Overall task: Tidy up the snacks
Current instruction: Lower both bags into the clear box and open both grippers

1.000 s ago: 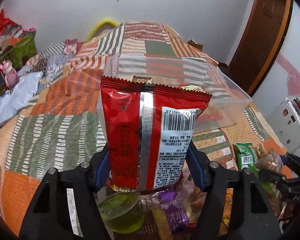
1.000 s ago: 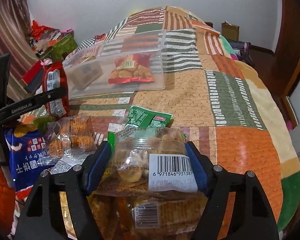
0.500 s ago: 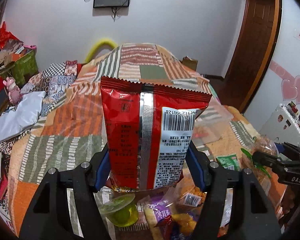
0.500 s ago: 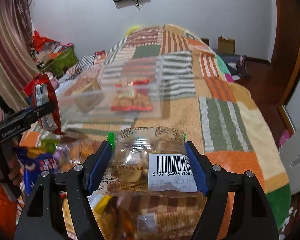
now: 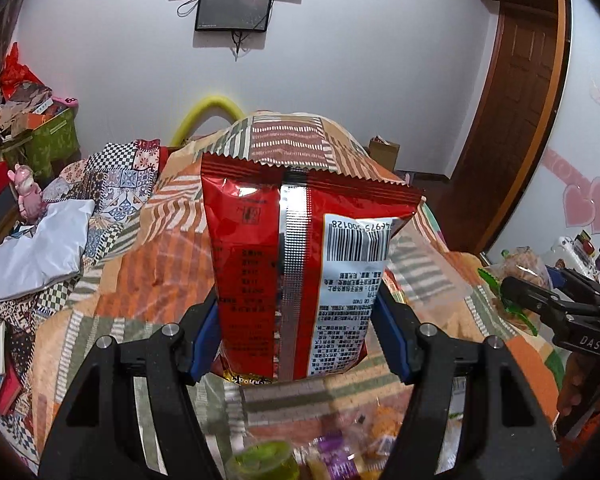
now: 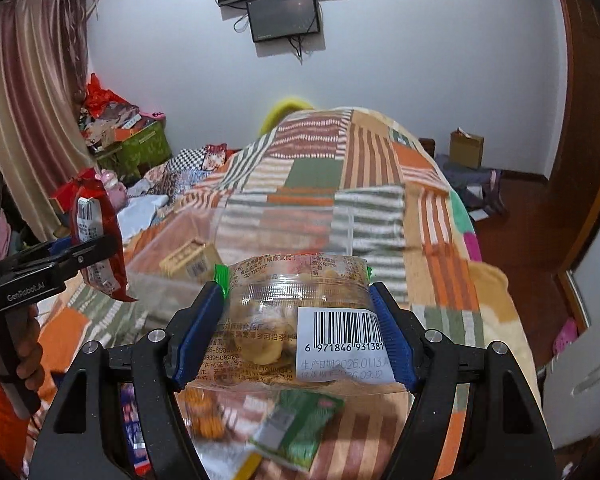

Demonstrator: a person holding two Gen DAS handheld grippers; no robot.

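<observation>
Left claw (image 5: 300, 340) is clamped on a red snack bag (image 5: 300, 272), right claw (image 6: 296, 340) squeezing a clear cookie pack (image 6: 300, 320), both up above the bed (image 6: 380, 168).

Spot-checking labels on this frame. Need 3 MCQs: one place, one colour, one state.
1. Where does the clear plastic bin sit?
A. on the patchwork bedspread
B. on the floor by the door
C. on a wall shelf

2. Main colour of the bag in the left gripper?
A. blue
B. red
C. yellow

3. State of the right gripper?
A. open, nothing between the jaws
B. shut on a clear snack pack
C. shut on a green sachet

Answers:
1 A: the bin rests on the patchwork bedspread ahead of both grippers.
2 B: the red snack bag has a silver seam and a white barcode panel.
3 B: the blue pads press both sides of the clear snack pack; the green sachet lies below.
</observation>
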